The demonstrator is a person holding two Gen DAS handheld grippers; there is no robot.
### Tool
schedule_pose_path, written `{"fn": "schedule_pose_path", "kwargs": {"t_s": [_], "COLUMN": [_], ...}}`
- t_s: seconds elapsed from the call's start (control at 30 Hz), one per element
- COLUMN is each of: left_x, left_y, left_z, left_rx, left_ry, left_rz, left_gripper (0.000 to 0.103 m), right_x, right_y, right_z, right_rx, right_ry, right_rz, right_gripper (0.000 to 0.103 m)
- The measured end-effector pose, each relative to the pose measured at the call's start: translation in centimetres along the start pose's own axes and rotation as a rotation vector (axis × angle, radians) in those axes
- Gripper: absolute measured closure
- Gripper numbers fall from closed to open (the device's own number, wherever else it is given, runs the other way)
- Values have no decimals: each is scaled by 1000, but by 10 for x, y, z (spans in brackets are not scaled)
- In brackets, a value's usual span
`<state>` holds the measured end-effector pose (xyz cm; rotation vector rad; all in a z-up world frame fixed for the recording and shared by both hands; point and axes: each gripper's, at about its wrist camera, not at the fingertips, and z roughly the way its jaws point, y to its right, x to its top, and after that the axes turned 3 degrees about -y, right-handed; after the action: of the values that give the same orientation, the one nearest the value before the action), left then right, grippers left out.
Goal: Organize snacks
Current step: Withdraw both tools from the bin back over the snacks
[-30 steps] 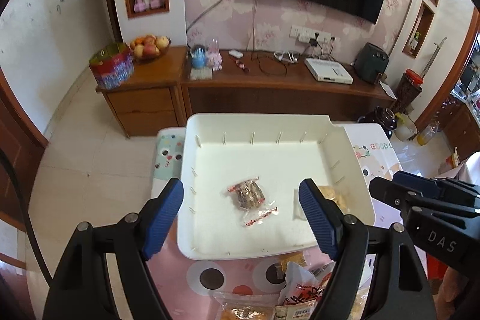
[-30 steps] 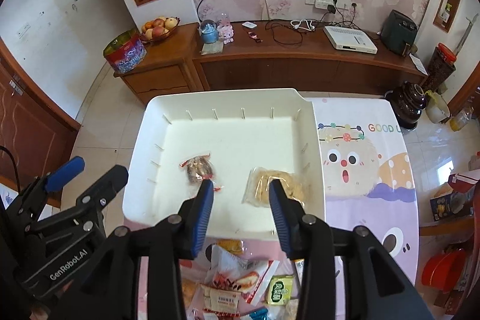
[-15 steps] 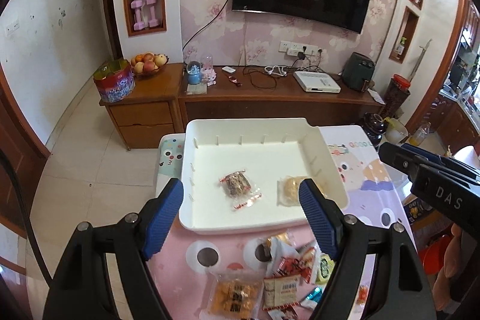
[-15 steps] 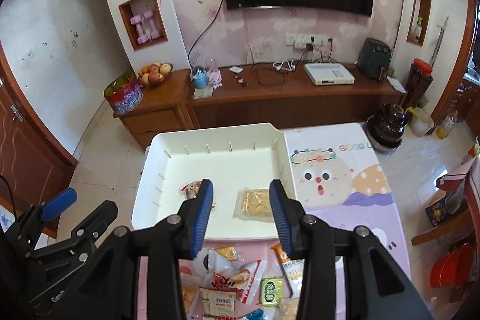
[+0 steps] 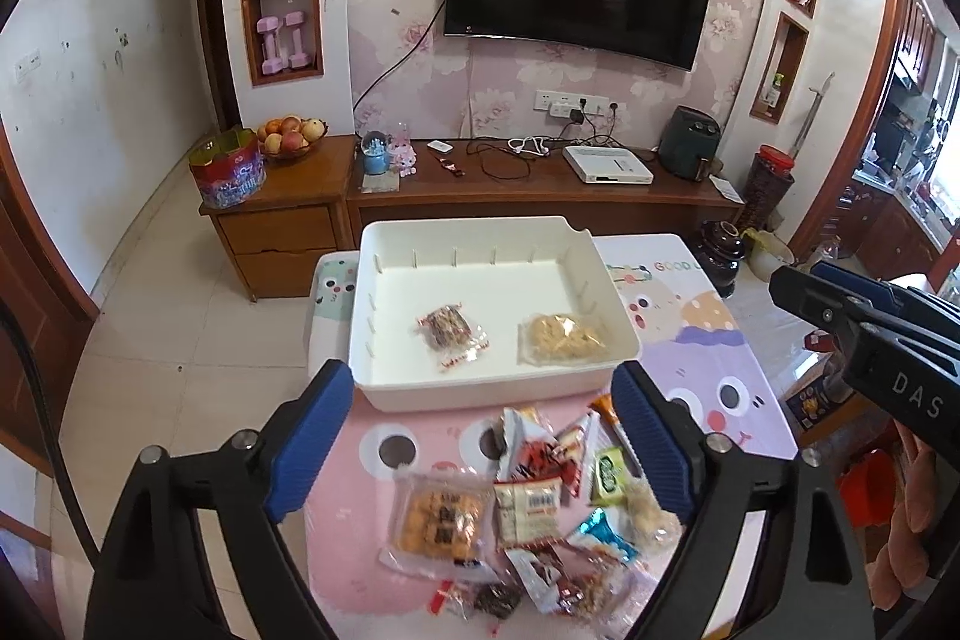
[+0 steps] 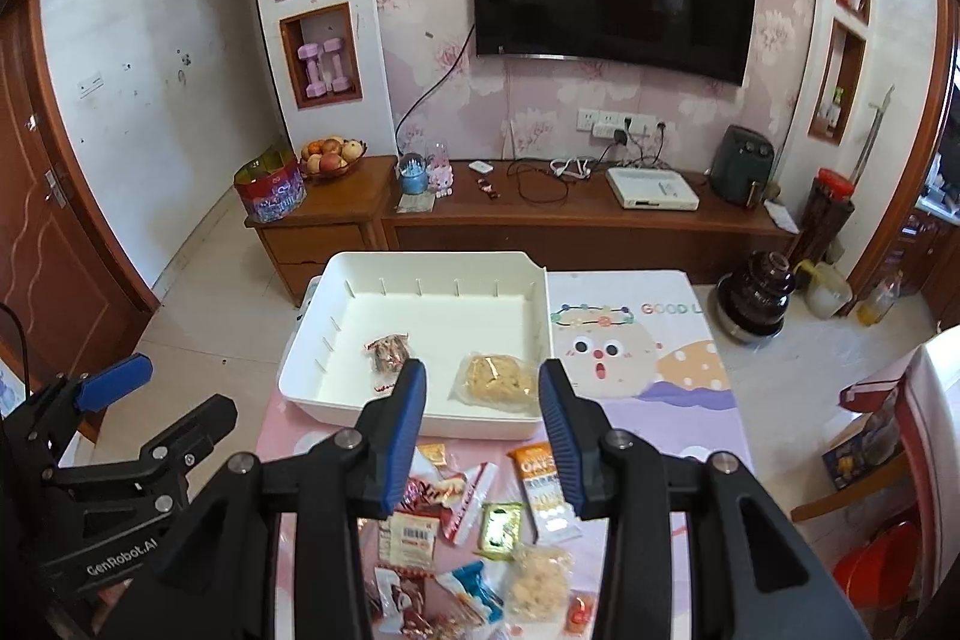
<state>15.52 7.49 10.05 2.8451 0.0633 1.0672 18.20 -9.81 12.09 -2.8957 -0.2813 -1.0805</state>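
A white tray (image 5: pixel 474 227) (image 6: pixel 420 261) sits at the far end of the table. It holds a dark snack packet (image 5: pixel 447 325) (image 6: pixel 390 349) and a pale yellow packet (image 5: pixel 561 334) (image 6: pixel 495 376). A pile of loose snack packets (image 5: pixel 528 502) (image 6: pixel 480 520) lies on the cloth in front of the tray. My left gripper (image 5: pixel 480 388) hovers above the pile, its jaws opening with nothing between them. My right gripper (image 6: pixel 483 376) hangs over the tray's near edge, partly open and empty. Each gripper shows at the side of the other's view.
A pink and purple cartoon cloth (image 6: pixel 648 370) covers the table. Beyond it stands a wooden TV cabinet (image 5: pixel 540 196) with a fruit bowl (image 5: pixel 291 133) and a red tin (image 5: pixel 228 169). A dark pot (image 6: pixel 756 298) sits on the floor, and a red stool (image 6: pixel 876 568) stands at right.
Both grippers have pulled back and risen away from the tray, so the snack pile has come into view below them. The left jaws stand wider than before.
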Motion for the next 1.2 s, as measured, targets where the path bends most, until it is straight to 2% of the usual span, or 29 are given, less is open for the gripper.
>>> {"fn": "schedule_pose_path", "kwargs": {"t_s": [0.1, 0.17, 0.27, 0.43, 0.67, 0.8, 1.0, 1.2], "left_x": [-10, -18, -30, -53, -88, -107, -137, -159], "left_y": [0, 3, 7, 11, 5, -2, -10, -24], "left_z": [-11, -19, -29, -33, -20, -4, 32, 79], "left_rx": [-21, -35, -46, -16, -6, 6, -7, -63], "left_ry": [-5, -10, -4, -16, -79, -117, -205, -316], "left_rz": [-19, -17, -4, 23, 55, 83, 127, 133], "left_gripper": [10, 6, 2, 2, 2, 2, 2, 2], "right_x": [-11, -18, -30, -48, -85, -111, -162, -216], "right_y": [2, 4, 4, 3, 1, 0, 8, 21], "right_z": [-14, -24, -40, -52, -42, -24, 18, 59], "right_rx": [24, 30, 23, 5, -29, -32, -16, 4], "right_ry": [7, 17, 48, 52, -16, -90, -265, -418], "right_rz": [2, 4, -9, -23, -33, -50, -24, 77], "right_gripper": [61, 52, 46, 44, 44, 44, 44, 44]}}
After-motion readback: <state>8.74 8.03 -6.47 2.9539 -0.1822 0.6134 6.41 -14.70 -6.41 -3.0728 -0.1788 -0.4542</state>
